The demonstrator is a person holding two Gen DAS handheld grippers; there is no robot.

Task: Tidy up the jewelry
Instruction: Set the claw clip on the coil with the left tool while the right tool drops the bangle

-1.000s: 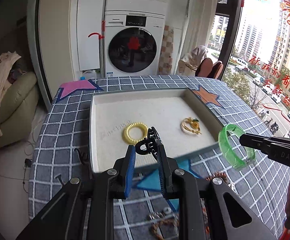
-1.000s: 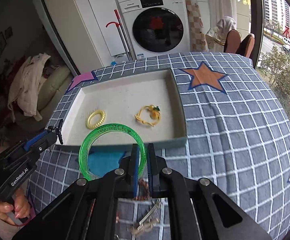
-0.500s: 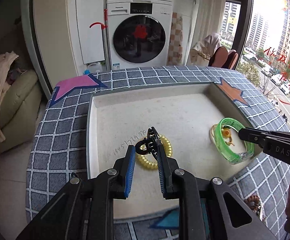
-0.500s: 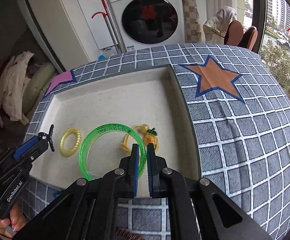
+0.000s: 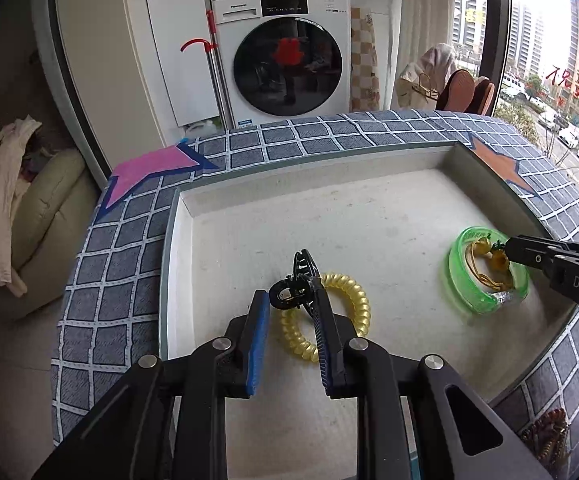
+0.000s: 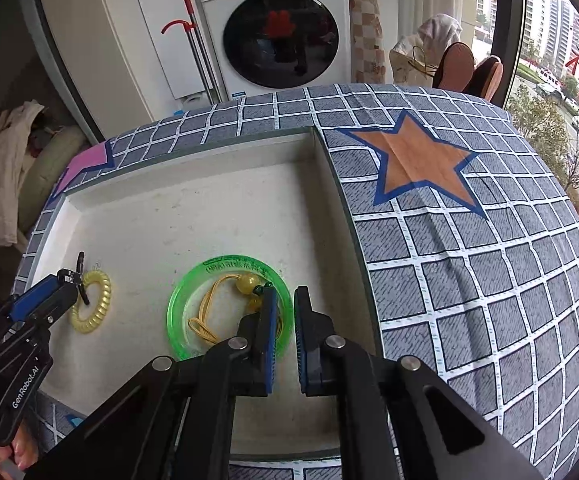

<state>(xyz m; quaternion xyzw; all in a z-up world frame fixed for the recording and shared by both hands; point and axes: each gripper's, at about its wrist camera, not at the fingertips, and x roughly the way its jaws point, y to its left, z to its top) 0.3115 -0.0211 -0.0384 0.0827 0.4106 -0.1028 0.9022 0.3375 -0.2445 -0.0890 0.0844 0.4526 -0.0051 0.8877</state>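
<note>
A shallow white tray (image 5: 177, 216) (image 6: 325, 152) sits on the checked tablecloth. My left gripper (image 5: 291, 300) is shut on a black hair claw clip (image 5: 295, 286), held just above a yellow spiral hair tie (image 5: 353, 308) (image 6: 97, 300) in the tray. My right gripper (image 6: 285, 304) straddles the rim of a green bangle (image 6: 209, 268) (image 5: 465, 280), which lies flat on the tray floor around a yellow cord charm (image 6: 217, 300). The right jaws stand slightly apart.
The tablecloth (image 6: 469, 260) carries an orange star (image 6: 413, 160) and a pink star (image 5: 149, 168). A brown beaded piece (image 5: 549, 436) lies on the cloth near the tray's front right. A washing machine (image 5: 285, 52) and a sofa (image 5: 41, 220) stand beyond the table.
Both grippers moved forward over the tray and lowered. The green bangle went down flat around the yellow charm and the right jaws loosened. The clip now hovers over the yellow hair tie.
</note>
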